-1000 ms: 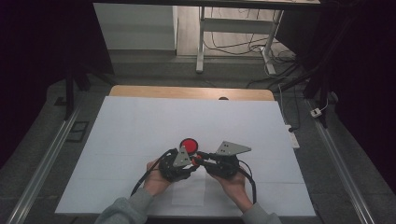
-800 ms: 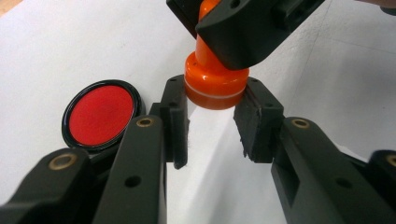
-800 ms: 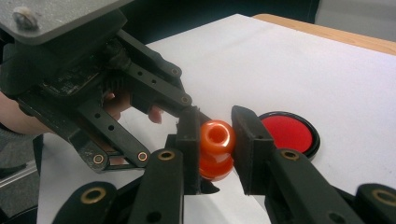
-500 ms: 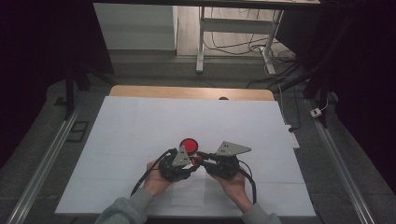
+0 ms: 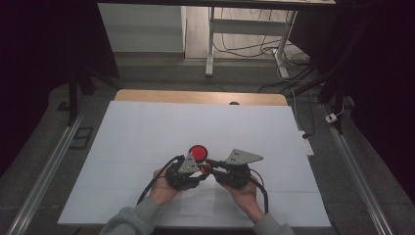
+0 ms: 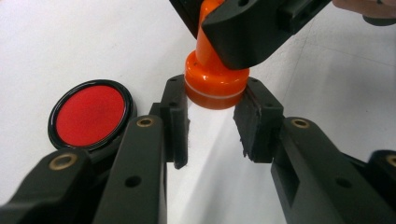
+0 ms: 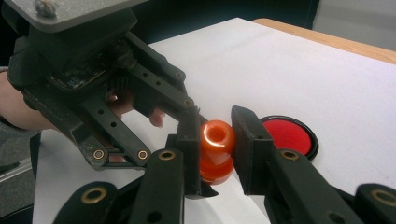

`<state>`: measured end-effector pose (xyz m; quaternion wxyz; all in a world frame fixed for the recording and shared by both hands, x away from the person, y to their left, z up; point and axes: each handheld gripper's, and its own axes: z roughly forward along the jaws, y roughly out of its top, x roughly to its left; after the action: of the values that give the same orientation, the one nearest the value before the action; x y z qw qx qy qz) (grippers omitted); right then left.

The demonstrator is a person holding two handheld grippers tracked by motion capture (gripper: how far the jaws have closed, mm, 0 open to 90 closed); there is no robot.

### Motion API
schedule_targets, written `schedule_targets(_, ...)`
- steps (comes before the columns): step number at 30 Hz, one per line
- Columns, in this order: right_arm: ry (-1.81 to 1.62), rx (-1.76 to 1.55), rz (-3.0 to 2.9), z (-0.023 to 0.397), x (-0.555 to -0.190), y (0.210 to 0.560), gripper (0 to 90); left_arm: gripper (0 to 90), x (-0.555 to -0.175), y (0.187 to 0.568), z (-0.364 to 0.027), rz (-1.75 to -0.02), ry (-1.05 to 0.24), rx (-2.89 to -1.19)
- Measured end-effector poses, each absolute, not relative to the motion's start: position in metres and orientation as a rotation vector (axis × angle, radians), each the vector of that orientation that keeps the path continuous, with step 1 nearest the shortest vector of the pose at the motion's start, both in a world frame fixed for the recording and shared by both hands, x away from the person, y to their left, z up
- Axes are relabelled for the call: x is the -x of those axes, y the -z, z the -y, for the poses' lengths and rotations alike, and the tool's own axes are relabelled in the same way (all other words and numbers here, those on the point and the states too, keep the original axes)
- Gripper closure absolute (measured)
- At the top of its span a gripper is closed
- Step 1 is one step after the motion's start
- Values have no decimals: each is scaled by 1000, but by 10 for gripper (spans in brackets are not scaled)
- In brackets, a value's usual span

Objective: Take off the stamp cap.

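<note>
Gripping one small orange bottle (image 7: 217, 151) from both ends, L gripper (image 6: 211, 122) & R gripper (image 7: 215, 147) are meeting mid-table (image 5: 147, 132), fingers (image 7: 189, 140) clamped on it; red lid (image 6: 91, 115) is lying just beside.

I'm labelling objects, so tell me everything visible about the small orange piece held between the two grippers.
The small glossy orange plastic-looking piece has a wide round end ringed by a pale groove, a narrower neck, and a rounded end with a hole. It is held above the white table sheet, near the red disc with a black rim. The left gripper clamps the wide end, the right gripper the holed end.
</note>
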<state>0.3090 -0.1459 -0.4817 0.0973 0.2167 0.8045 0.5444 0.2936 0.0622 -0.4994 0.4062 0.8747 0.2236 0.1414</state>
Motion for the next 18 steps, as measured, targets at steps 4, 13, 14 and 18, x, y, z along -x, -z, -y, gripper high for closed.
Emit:
schedule_targets(4, -1612, -634, -2378, 145, -308, 481, 735, 660, -294, 499, -63, -556, -359, -2215)
schedule_targets(13, -1605, -636, -2378, 145, -308, 482, 735, 661, -294, 499, -63, -558, -353, -2218)
schedule_targets(14, -1602, -635, -2379, 145, -308, 482, 735, 661, -294, 500, -63, -558, -355, -2218)
schedule_targets(18, -1606, -639, -2374, 144, -308, 482, 735, 661, -294, 500, -63, -558, -354, -2218)
